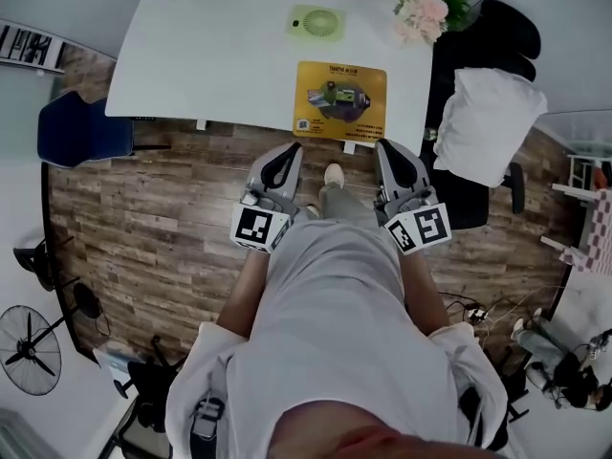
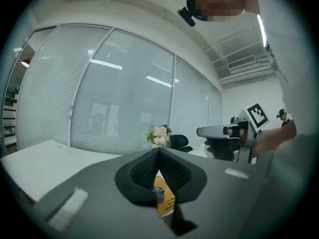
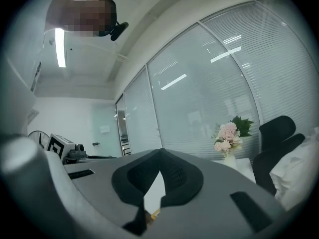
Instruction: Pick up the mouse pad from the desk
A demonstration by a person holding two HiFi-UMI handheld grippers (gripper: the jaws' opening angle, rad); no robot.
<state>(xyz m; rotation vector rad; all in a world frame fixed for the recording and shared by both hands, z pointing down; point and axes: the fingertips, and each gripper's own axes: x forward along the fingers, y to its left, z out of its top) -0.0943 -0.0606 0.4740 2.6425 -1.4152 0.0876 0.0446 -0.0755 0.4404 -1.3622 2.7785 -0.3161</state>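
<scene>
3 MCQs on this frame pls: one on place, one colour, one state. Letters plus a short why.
1. Where on the desk does the mouse pad lie?
A) at its near edge
B) at its far edge
C) at its left end

2. What is the pad's main colour?
A) blue
B) yellow
C) red

3. How do the left gripper's jaws stand?
A) wide open
B) shut on the pad
C) shut, empty

Key:
1 A, it lies along the edge nearest the person.
2 B, its face is yellow in the head view.
3 C, the tips meet with nothing between them.
</scene>
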